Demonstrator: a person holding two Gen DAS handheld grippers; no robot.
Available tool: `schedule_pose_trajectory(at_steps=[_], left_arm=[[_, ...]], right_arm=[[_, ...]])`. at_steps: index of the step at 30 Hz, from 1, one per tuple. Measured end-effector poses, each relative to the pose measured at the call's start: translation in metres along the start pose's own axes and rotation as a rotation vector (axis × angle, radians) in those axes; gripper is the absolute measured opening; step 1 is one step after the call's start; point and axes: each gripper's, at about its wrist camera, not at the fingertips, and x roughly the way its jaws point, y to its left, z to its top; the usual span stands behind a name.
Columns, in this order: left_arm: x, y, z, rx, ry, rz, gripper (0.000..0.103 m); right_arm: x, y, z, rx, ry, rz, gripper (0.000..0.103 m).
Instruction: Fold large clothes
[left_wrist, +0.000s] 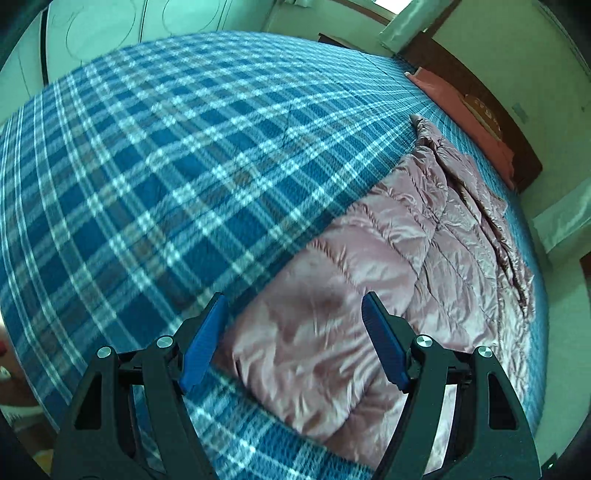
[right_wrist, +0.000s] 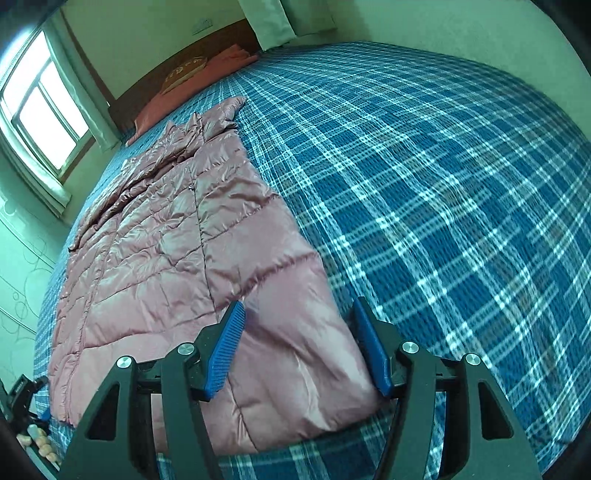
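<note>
A shiny pink quilted down coat (left_wrist: 388, 258) lies flat along a bed with a blue plaid cover (left_wrist: 166, 166). My left gripper (left_wrist: 293, 306) is open, its blue pads just above the coat's near hem corner, holding nothing. In the right wrist view the same coat (right_wrist: 166, 240) stretches away toward the headboard. My right gripper (right_wrist: 299, 314) is open over the coat's other near hem corner, next to its right edge, and holds nothing. The left gripper also shows in the right wrist view (right_wrist: 22, 391) at the bottom left edge.
The plaid bed cover (right_wrist: 443, 184) spreads wide beside the coat. Orange-red pillows (right_wrist: 177, 92) and a dark wooden headboard (left_wrist: 517, 129) lie at the far end. A window (right_wrist: 44, 103) is on the wall beside the bed. Pale curtains hang near the headboard.
</note>
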Motion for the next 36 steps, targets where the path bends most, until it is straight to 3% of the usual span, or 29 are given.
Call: schedule_pose_trajectory(at_steps=[6, 14, 21, 26, 30, 32, 36], left_arm=[[-0.012, 0.016, -0.014, -0.105, -0.01, -0.06, 0.074], [-0.02, 0.029, -0.032, -0.223, 0.048, -0.195, 0.074], [-0.014, 0.024, -0.035, -0.235, 0.049, -0.249, 0.074], [-0.005, 0.011, -0.03, -0.214, 0.05, -0.302, 0.074], [0.002, 0.002, -0.027, -0.179, 0.027, -0.295, 0.074], [0.004, -0.003, -0.023, -0.161, 0.022, -0.3, 0.067], [0.016, -0.008, -0.018, -0.159, 0.055, -0.317, 0.041]], right_arm=[[-0.008, -0.015, -0.007, 0.098, -0.021, 0.064, 0.061], [-0.008, -0.02, -0.018, 0.228, 0.01, 0.254, 0.062], [-0.002, -0.004, -0.024, 0.248, 0.036, 0.374, 0.062], [0.004, 0.001, -0.022, 0.25, 0.016, 0.386, 0.062], [0.011, 0.006, -0.013, 0.251, 0.016, 0.392, 0.06], [0.016, 0.01, -0.01, 0.241, 0.022, 0.396, 0.057], [0.025, 0.013, -0.008, 0.237, 0.044, 0.386, 0.031]])
